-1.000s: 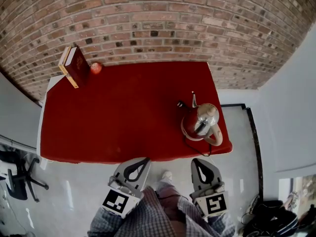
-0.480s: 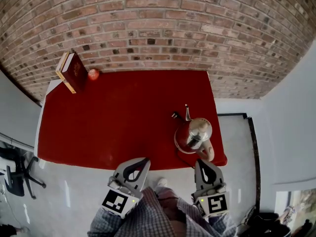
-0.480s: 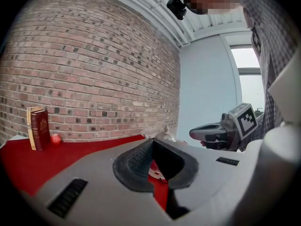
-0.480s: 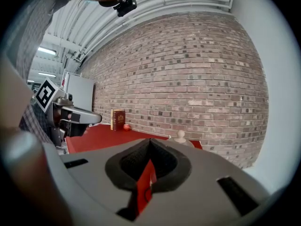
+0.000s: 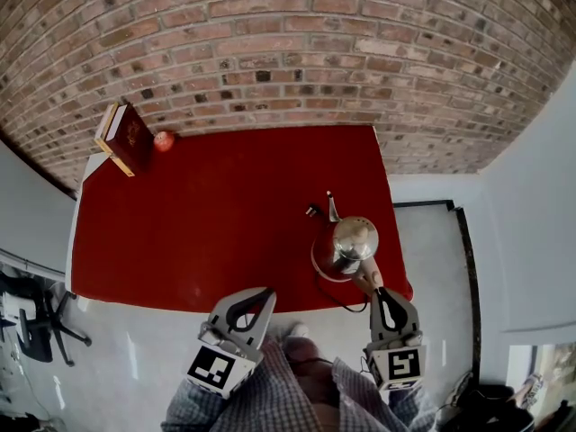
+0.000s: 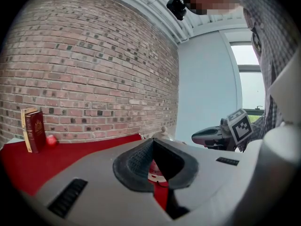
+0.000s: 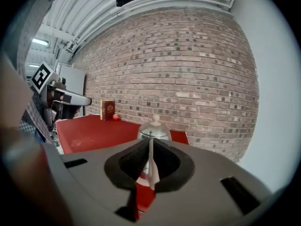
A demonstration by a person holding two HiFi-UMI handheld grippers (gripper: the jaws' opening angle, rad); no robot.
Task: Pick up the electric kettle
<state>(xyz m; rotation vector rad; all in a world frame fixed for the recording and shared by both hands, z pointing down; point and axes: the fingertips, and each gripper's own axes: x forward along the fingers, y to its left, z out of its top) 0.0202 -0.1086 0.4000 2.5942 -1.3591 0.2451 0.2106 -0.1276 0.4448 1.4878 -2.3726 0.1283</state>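
The table (image 5: 198, 232) is plain red; the electric kettle (image 5: 346, 246) silver over red. The wall (image 5: 288, 52) is red-brown brick; the book (image 5: 130, 138) dark red; the person's shirt (image 5: 288, 390) grey-checked.

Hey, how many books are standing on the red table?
2: a dark red book and a tan one beside it, upright at the table's far left corner.

No word, brand or number can be read anywhere. The dark red hardback book (image 7: 107, 110) on the red-covered worktop (image 5: 225, 223) shows a gold cover stamp, too small to read. The white marker cubes (image 5: 396, 365) on the left tongs (image 5: 259, 293) and right tongs (image 5: 384, 295) bear only black square patterns.
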